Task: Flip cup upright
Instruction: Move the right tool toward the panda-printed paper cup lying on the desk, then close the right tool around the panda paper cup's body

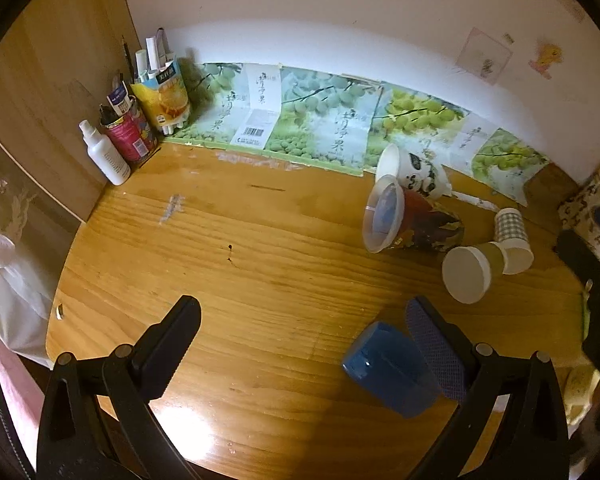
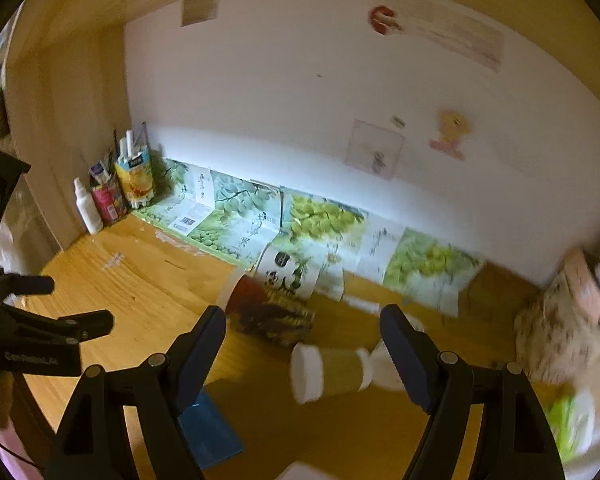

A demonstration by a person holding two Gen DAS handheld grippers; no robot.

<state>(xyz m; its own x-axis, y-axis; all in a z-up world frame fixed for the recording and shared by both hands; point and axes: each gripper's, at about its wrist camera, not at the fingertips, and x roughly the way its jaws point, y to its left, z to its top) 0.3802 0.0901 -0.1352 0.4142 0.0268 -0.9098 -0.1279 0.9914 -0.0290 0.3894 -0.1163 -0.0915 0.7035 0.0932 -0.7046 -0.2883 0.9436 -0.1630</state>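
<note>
Blue plastic cup (image 1: 392,368) on side on wooden surface (image 1: 260,240), beside my left hand-held gripper (image 1: 304,344), spread for grasp; right hand-held gripper (image 2: 304,344) spread, idle.

Fruit-print paper (image 1: 320,120) along wall — Chinese characters, roughly "清净果", plus a barcode with unreadable digits. Left gripper body (image 2: 32,358) — embossed lettering, too blurred to read.

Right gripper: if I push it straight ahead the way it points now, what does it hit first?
Probably the olive-banded paper cup lying on its side on the table, between the open fingers of the right gripper. The picture is blurred, so depth is uncertain.
</note>
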